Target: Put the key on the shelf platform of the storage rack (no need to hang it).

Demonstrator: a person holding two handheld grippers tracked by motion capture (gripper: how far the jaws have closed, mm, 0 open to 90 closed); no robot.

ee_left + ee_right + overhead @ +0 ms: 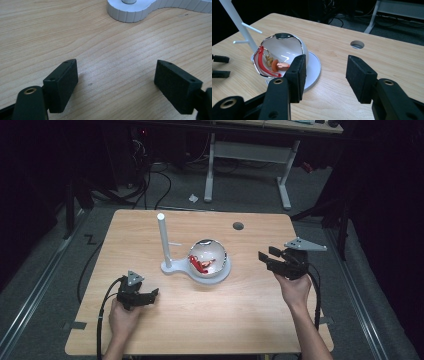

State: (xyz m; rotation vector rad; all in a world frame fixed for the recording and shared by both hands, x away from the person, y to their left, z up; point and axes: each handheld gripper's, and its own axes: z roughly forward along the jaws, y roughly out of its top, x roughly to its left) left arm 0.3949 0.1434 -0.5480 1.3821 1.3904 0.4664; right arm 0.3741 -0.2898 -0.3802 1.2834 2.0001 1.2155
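Keychain [270, 65] — a small bundle of a red strap, a gold-coloured ring or chain and a little orange-and-pink charm — lies at the bottom of a glossy white bowl [287, 47] whose rim looks silvered. The bowl sits on the round end of a white stand [175, 267] near the middle of the table [210, 320]; at the stand's other end a thin white post [163, 240] rises, with short pegs sticking out sideways.

By its look the keychain is light and limp: the strap will bend and the chain will slump, so it should dangle rather than hold its shape once lifted. The metal part is probably slick and too thin to catch well. The strap seems the better place to take hold, where it arches up along the bowl's inner wall; the charm is the other option, though it is small and rounded. The bowl looks hard, smooth and perhaps breakable, and it may slide or tip on its base if nudged, so a reach down past the rim calls for care.

The right gripper [274, 259] hovers to the right of the bowl, pointed toward it, its fingers [297, 75] spread and empty. The left gripper [145, 296] rests low by the table in front of the stand, well apart from the bowl, its fingers [61, 82] also spread with bare wood between them.
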